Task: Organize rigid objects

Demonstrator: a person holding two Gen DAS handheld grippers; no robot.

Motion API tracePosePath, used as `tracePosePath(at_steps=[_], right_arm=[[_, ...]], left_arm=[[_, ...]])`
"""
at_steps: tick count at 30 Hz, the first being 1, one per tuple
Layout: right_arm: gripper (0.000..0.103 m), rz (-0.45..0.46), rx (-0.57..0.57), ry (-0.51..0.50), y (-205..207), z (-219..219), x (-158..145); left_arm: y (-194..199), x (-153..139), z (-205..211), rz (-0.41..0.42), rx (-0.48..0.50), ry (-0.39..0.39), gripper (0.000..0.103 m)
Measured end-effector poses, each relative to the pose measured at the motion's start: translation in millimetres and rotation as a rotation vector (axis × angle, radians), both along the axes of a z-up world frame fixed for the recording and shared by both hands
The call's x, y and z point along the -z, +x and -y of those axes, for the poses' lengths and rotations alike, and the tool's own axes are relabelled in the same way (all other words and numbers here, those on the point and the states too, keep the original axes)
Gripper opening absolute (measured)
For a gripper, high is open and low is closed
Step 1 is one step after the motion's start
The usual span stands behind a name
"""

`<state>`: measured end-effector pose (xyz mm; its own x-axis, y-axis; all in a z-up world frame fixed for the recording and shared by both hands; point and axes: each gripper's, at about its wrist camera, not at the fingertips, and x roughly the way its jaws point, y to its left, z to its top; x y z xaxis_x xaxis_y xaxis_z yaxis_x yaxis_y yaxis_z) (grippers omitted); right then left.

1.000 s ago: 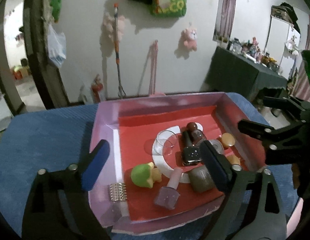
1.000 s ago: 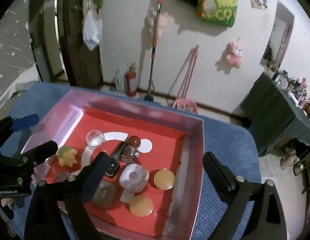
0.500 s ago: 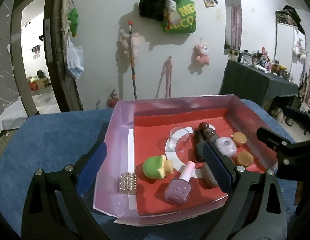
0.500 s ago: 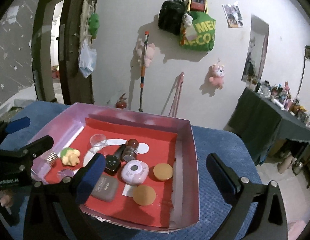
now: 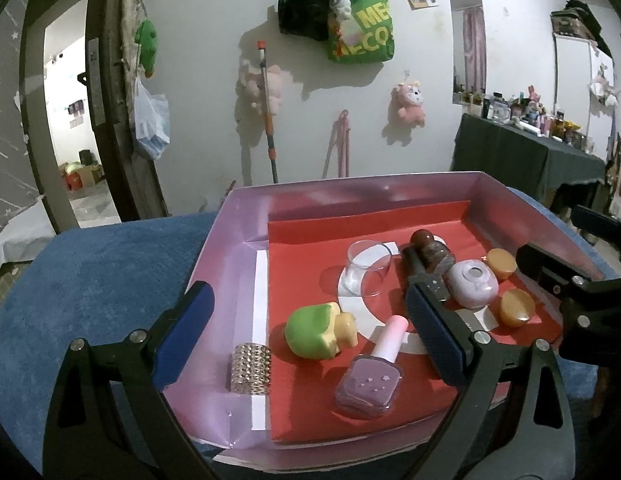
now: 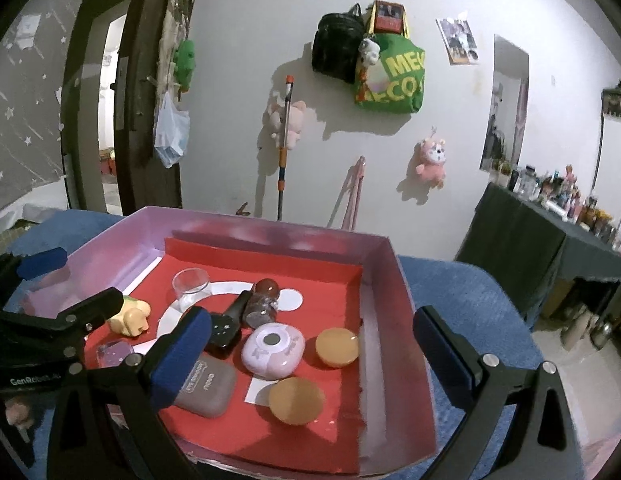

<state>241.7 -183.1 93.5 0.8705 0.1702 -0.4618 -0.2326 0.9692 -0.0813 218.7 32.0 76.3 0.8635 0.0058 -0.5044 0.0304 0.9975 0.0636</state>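
A pink tray point(image 5: 230, 264) with a red liner sits on the blue cloth. In the left wrist view it holds a silver studded ring point(image 5: 251, 368), a green and yellow toy point(image 5: 316, 336), a purple nail polish bottle point(image 5: 370, 376), a clear glass point(image 5: 368, 266), a brown-capped bottle point(image 5: 428, 256), a lilac round case point(image 5: 472, 284) and two orange discs point(image 5: 516, 307). My left gripper point(image 5: 306, 300) hangs open over the tray's near left part, holding nothing. My right gripper point(image 6: 310, 328) is open above the lilac case point(image 6: 273, 350), a grey-brown case point(image 6: 206, 388) and the discs point(image 6: 337, 347).
Blue cloth point(image 5: 90, 280) covers the surface around the tray. The tray's right wall point(image 6: 390, 300) lies between the right gripper's fingers. A dark table with small bottles point(image 5: 530, 152) stands at the right wall. A doorway point(image 5: 70, 140) is at the left.
Both grippers have pulled back and tilted upward, so more of the wall shows and the tray sits lower in view. Nothing was grasped; the objects lie where they were.
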Motion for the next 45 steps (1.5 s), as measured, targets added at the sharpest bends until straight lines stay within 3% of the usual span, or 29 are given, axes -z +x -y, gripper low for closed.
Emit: tracePosePath(at_steps=[26,45], right_arm=[[0.103,-0.073,0.046,0.011,11.1,5.4,16.9],[0.103,-0.074,0.039,-0.006,12.4,4.6,16.5]], left_arm=[[6.2,3.2,-8.1,-0.029,-0.022,-0.037,0.098],[7.4,5.2,-7.5,-0.046,-0.02,-0.033,0.098]])
